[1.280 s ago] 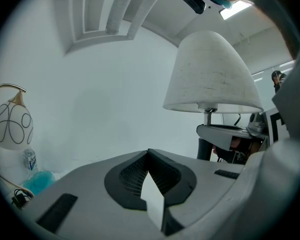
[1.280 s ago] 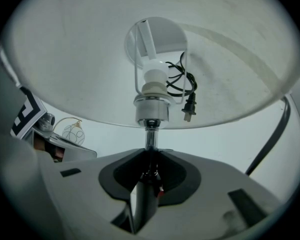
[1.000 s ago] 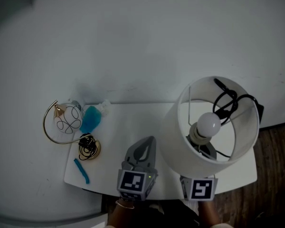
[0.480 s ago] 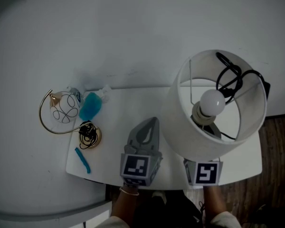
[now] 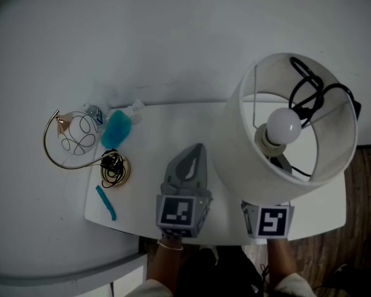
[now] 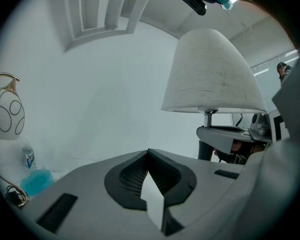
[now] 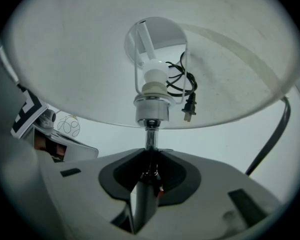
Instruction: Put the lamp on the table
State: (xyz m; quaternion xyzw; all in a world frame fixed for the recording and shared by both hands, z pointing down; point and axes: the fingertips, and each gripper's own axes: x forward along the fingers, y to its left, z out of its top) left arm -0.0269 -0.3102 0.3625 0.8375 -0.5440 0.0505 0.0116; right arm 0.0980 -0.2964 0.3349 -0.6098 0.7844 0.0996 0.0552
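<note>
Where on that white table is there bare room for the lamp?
The middle of the table is bare, between the blue bottle and the held lamp. The left end is crowded: globe lamp, coiled cord, blue strip. The shade hides the right end.

in the head view the shade of the lamp (image 5: 241, 153) is covering the jaws of the right gripper (image 7: 149, 170) and the right end of the table (image 5: 154, 141). in the right gripper view the jaws are hiding the stem's lower part, and the label of the bottle (image 6: 28, 157) is showing too small to read.
</note>
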